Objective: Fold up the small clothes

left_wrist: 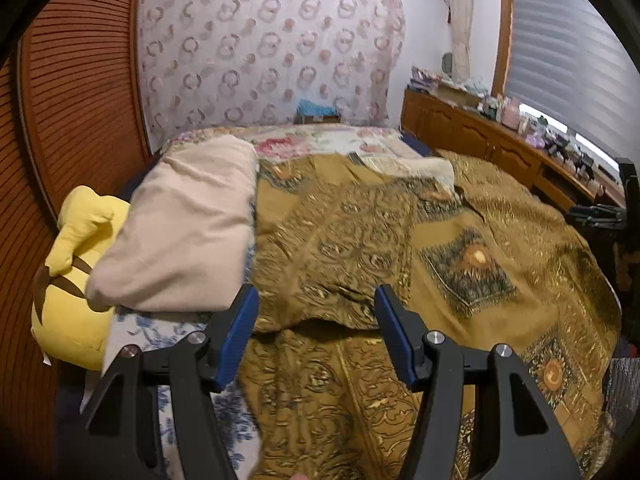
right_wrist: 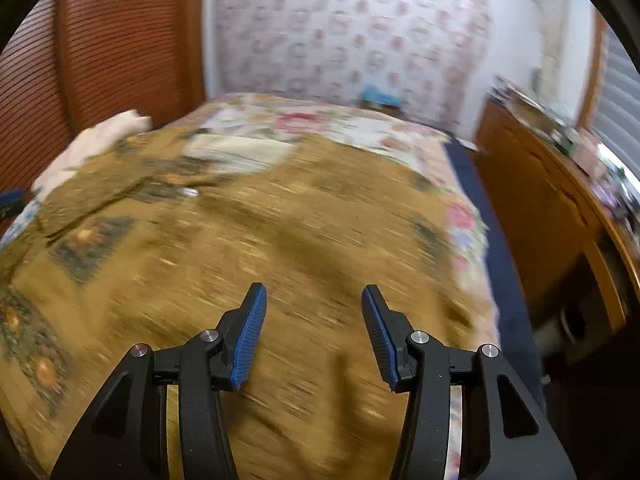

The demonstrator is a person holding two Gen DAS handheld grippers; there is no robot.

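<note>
Left tongs (left_wrist: 316, 300) spread wide, gripping nothing, above the gold patterned garment (left_wrist: 400, 240) spread across the bed (left_wrist: 320, 140). Right tongs (right_wrist: 314, 300) likewise released over the same cloth; view blurred, contact probably none. Beige pillow (left_wrist: 188, 232) and yellow plush (left_wrist: 76, 280) lie left.

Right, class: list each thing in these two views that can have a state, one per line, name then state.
left tool: open, empty, above the cloth.
right tool: open, empty, above the cloth.
gold patterned cloth: spread out, wrinkled, near edge partly turned over.
beige pillow: lying flat on the bed, partly over the plush.
yellow plush toy: lying at the bed's edge.
window blind: lowered.
</note>
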